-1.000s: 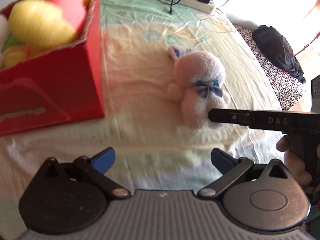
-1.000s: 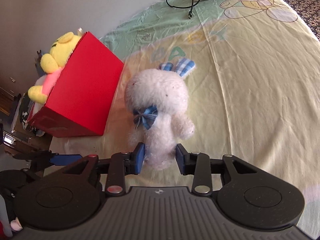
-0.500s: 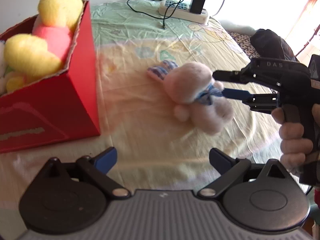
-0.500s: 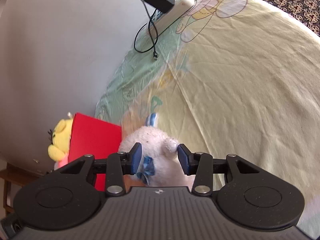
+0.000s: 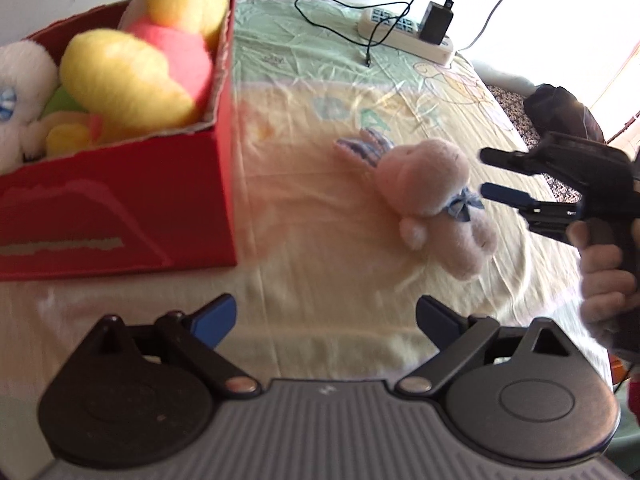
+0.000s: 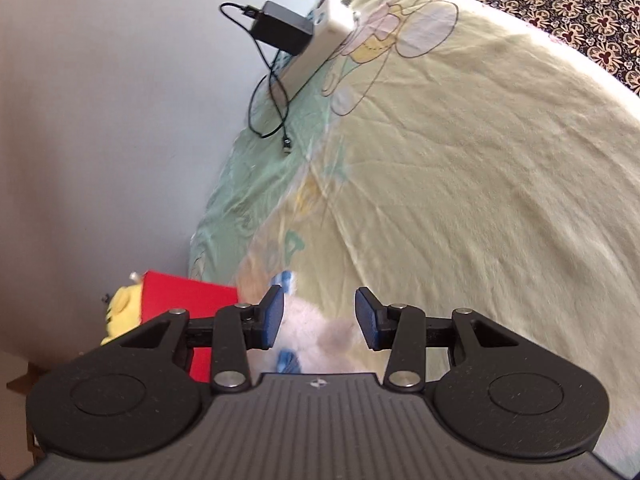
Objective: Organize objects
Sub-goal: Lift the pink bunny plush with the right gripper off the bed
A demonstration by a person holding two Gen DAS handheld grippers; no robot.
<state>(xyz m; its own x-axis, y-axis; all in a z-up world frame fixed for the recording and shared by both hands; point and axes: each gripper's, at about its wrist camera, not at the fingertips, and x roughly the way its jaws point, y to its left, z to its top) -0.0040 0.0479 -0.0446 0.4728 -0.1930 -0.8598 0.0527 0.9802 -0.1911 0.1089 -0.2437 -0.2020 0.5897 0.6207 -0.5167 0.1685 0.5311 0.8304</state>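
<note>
A white plush bunny [image 5: 432, 196] with a blue bow and checked ears hangs in the air above the bed sheet, to the right of the red box [image 5: 120, 204]. My right gripper [image 5: 486, 174] reaches it from the right, its jaws around the bunny's body. In the right wrist view the bunny [image 6: 320, 336] sits low between the blue pads of the right gripper [image 6: 319, 316]. The box holds a yellow bear [image 5: 160, 52] in a pink shirt and a white plush [image 5: 22, 92]. My left gripper [image 5: 324, 316] is open and empty over the sheet.
A white power strip [image 5: 404, 34] with a black charger and cable lies at the bed's far edge by the wall. A dark bundle of cloth [image 5: 560, 112] sits on a patterned cover at the right. The pale yellow-green sheet [image 6: 460, 200] covers the bed.
My right gripper has lifted the bunny off the sheet and tilted it, carrying it a little up and to the right. The left gripper moved closer to the box.
</note>
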